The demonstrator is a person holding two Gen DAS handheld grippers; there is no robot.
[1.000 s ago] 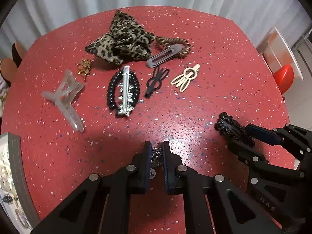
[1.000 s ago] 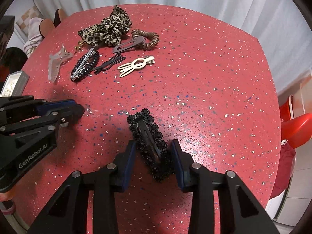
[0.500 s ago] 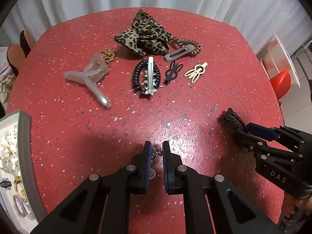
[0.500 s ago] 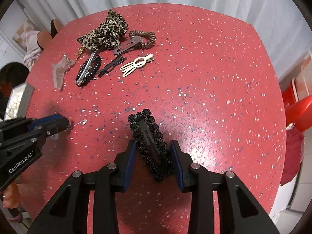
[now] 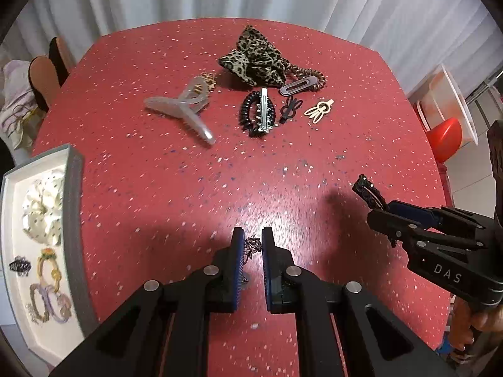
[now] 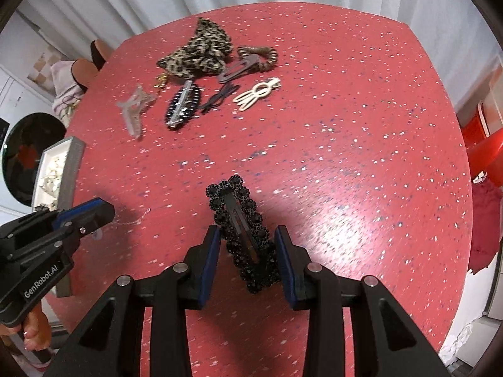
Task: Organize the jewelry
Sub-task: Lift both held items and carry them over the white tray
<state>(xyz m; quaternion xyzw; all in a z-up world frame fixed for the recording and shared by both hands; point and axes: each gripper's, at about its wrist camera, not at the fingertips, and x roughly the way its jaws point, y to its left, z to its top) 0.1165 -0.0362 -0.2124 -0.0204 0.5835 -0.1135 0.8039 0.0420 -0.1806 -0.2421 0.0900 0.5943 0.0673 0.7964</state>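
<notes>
1. At far left, grey-rimmed tray (image 5: 74, 207) with a white floor; inside, a cream scrunchie (image 5: 42, 207), a small dark brooch (image 5: 19, 265), and looped bracelets or rings (image 5: 47, 295), blurred.
2. Left gripper (image 5: 253, 245) held low over the red speckled table (image 5: 220, 172), pointing forward, jaws narrow and pinched on a small silver chain piece (image 5: 252, 245); dangling part seen in the right wrist view.
3. Farther back, centre: clear claw clip (image 5: 182, 110), gold trinket (image 5: 209, 78) just behind it, leopard scrunchie (image 5: 254, 59), black coil tie (image 5: 248, 113) with a silver toothed clip (image 5: 264, 110) across it, grey oval clip (image 5: 298, 85) on a brown coil tie (image 5: 309, 75), black pin (image 5: 289, 108), cream cut-out clip (image 5: 319, 110).
4. At right, right gripper (image 6: 248, 242) above the table, angled toward the centre, jaws clamped on a black beaded snap clip (image 6: 242, 223), which juts forward past the fingertips.
</notes>
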